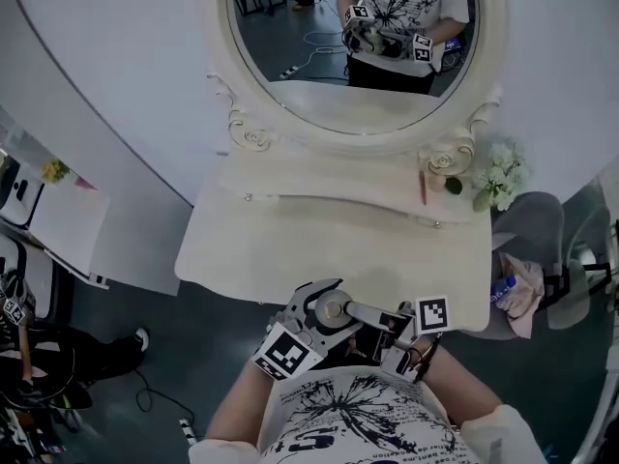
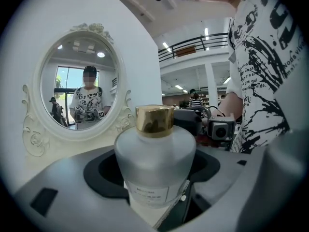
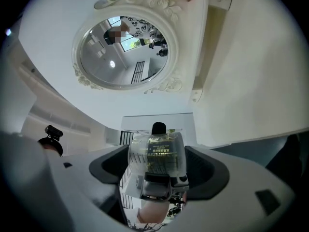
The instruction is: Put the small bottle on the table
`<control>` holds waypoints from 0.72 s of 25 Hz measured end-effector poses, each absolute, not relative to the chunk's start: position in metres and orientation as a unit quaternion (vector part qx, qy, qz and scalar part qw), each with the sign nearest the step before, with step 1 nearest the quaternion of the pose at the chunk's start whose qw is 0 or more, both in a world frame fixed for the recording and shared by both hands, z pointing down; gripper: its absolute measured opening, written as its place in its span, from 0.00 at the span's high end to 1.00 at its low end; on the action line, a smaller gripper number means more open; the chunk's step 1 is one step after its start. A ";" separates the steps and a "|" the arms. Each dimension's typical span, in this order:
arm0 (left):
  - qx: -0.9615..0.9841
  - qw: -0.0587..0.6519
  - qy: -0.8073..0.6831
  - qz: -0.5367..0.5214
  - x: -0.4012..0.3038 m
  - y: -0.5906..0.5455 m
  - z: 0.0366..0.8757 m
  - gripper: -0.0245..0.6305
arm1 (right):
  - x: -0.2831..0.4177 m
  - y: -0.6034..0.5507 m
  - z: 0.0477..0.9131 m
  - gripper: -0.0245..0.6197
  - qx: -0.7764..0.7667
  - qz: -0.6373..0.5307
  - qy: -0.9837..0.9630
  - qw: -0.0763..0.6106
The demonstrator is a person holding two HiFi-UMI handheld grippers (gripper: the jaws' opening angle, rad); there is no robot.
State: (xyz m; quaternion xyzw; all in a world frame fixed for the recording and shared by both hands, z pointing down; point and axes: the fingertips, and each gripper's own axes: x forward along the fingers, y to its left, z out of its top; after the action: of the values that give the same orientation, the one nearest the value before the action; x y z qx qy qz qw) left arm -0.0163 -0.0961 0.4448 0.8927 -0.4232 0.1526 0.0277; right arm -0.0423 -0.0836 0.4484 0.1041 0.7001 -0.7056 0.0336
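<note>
Our right claw (image 3: 157, 166) is clenched on a small clear bottle (image 3: 157, 153) with a black cap (image 3: 158, 128). The jaws press on its two sides and the cap points away from the claw. Our left claw (image 2: 154, 178) is closed around a larger frosted bottle (image 2: 154, 151) with a gold cap (image 2: 154, 119). Both claws sit close to our chest. The white desk (image 1: 290, 249) lies ahead of the claw tips, with the oval mirror (image 1: 358, 46) further ahead again. We take the clear bottle to be the small one, and it is not yet set down. To do this step well, we should carry the right claw forward over bare desk top and roll it until the bottle's base faces down. We then lower it until the base sits flat, and only then ease the jaws apart. We should hold the left claw back so the two bottles do not knock together
</note>
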 end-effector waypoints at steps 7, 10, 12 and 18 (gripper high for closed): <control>0.918 0.028 -0.364 0.156 -0.037 -0.139 0.449 0.43 | -0.066 -0.130 0.452 0.38 0.060 -0.710 0.697 0.076; 0.929 0.023 -0.333 0.159 -0.050 -0.155 0.451 0.43 | -0.079 -0.147 0.453 0.38 0.040 -0.710 0.696 0.099; 0.935 0.021 -0.315 0.160 -0.059 -0.164 0.455 0.43 | -0.088 -0.157 0.457 0.38 0.029 -0.709 0.696 0.110; 0.946 0.023 -0.280 0.164 -0.084 -0.180 0.478 0.43 | -0.114 -0.175 0.480 0.38 0.005 -0.709 0.693 0.131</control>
State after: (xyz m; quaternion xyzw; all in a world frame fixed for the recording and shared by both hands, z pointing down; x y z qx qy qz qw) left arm -0.0840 -0.1798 0.4782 0.9458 -0.2798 0.1635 0.0226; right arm -0.1138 -0.1752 0.4796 0.0048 0.6928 -0.7090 0.1312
